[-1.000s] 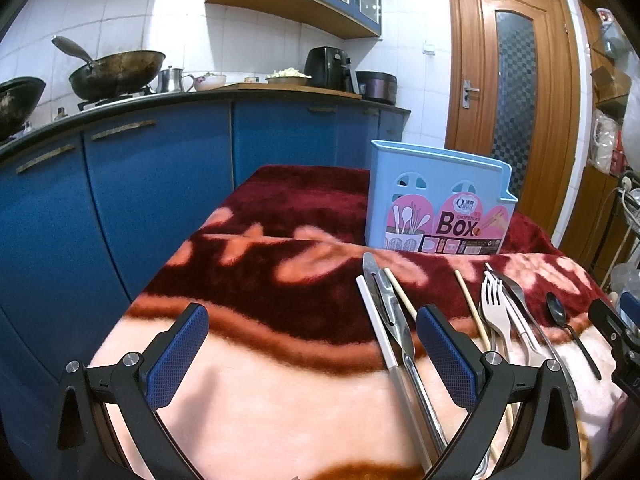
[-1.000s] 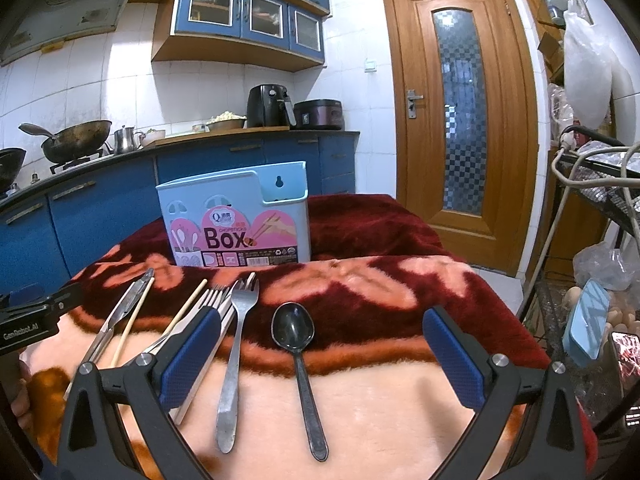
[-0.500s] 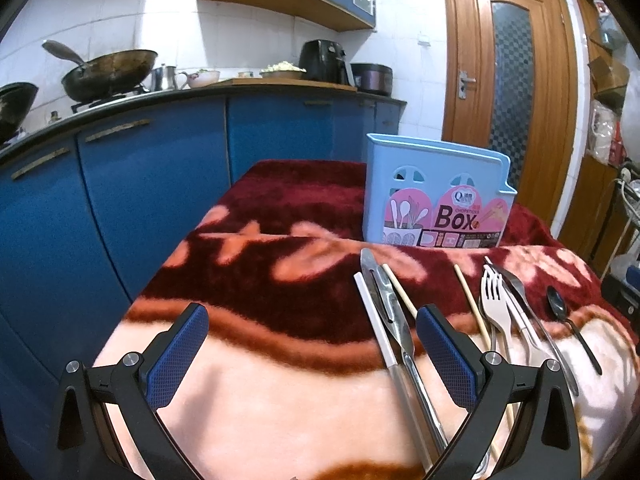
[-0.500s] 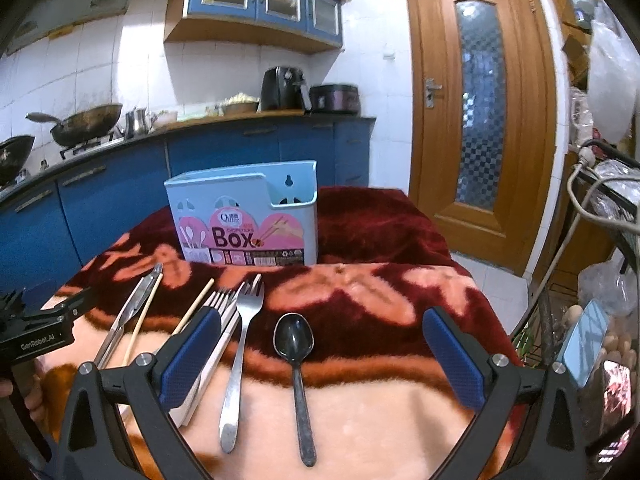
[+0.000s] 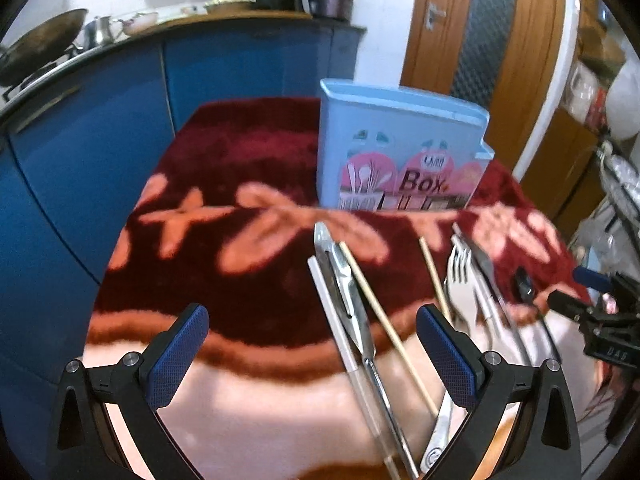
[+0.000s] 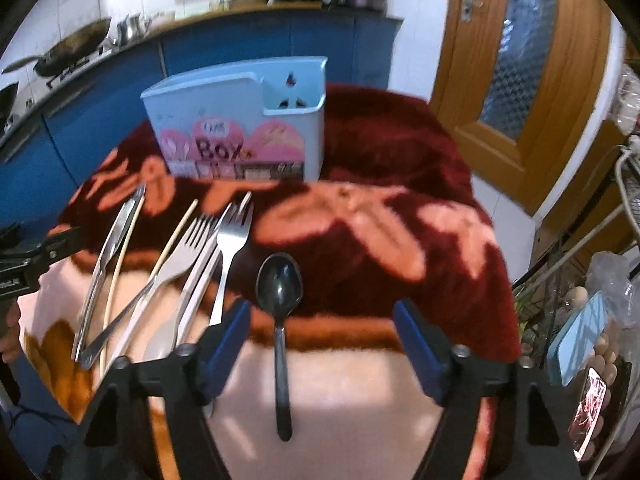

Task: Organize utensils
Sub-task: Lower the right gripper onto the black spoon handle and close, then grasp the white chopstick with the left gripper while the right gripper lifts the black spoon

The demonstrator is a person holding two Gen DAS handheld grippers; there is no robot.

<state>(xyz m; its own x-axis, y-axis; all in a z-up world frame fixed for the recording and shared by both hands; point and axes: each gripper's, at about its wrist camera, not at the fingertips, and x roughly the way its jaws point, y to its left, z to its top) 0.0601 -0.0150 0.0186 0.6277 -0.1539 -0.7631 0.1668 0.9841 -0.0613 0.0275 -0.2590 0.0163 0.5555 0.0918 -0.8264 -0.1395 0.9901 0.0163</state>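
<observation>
Now black spoon (image 6: 280,286) lies lower centre w/ handle between right gripper (image 6: 322,334) jaws, which have just been closing, pads not touching yet. Left gripper (image 5: 312,338) wide, empty. Blue utensil box (image 6: 236,120) upper left, unfilled.

The right tool (image 6: 322,336) has just been narrowing its jaws, which stand apart above the black spoon (image 6: 280,292) without touching it. The spoon lies on the blanket-covered counter (image 6: 400,248), in front of the blue utensil box (image 6: 240,128). Left of the spoon lie forks (image 6: 232,236) and chopsticks (image 6: 176,236).
</observation>
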